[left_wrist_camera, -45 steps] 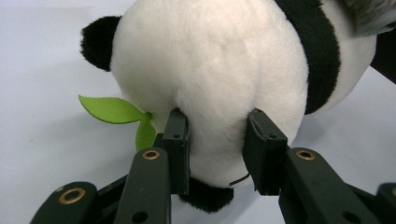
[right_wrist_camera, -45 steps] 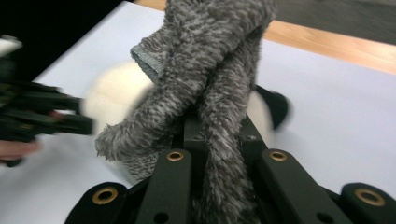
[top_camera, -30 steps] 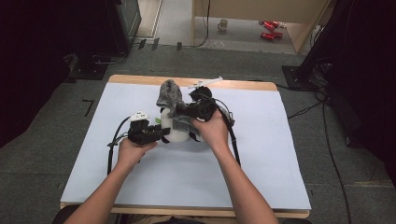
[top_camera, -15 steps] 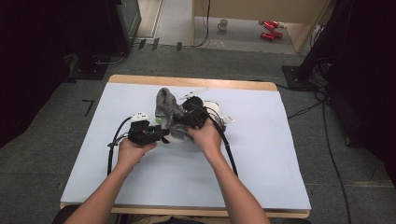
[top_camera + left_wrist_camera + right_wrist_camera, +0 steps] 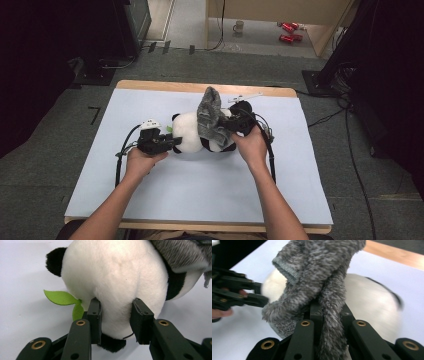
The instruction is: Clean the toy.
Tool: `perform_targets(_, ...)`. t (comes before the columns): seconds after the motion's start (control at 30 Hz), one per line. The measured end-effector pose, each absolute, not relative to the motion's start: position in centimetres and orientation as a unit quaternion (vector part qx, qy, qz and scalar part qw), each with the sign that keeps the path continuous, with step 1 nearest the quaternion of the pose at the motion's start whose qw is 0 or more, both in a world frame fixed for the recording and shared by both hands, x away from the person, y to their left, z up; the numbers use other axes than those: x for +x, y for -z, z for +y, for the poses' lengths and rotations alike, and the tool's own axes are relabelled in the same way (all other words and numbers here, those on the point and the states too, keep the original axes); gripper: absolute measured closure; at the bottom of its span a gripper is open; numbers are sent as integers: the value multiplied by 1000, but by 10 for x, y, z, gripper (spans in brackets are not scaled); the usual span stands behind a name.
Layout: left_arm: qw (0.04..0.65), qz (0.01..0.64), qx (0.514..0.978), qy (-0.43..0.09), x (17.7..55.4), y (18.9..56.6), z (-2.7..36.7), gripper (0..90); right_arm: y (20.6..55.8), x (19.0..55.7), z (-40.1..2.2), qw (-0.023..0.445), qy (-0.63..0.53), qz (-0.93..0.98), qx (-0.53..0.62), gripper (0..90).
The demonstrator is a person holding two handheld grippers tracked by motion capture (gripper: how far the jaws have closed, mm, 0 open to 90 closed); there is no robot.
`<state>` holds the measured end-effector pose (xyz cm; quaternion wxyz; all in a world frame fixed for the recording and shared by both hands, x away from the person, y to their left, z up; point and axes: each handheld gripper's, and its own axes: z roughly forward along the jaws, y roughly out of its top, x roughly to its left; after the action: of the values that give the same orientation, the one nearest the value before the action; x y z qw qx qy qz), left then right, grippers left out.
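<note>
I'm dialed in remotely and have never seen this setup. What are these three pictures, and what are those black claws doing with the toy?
A person sits at a table holding a hand-operated two-jaw gripper in each hand. The high view looks down from above; the other two pictures come from cameras riding on each gripper. The left gripper pinches the white head of a panda plush that lies on the pale surface, beside its green felt leaf. The right gripper is shut on a fuzzy grey sock, held over the panda's body.
</note>
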<state>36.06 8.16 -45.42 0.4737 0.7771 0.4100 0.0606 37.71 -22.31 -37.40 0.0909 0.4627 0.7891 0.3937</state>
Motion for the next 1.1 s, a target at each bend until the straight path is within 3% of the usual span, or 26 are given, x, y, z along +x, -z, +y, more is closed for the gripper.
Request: perform_targets(1.1,488,390,776,-87,366,459,84,617,408,359,-289,104,-361,763,526,802)
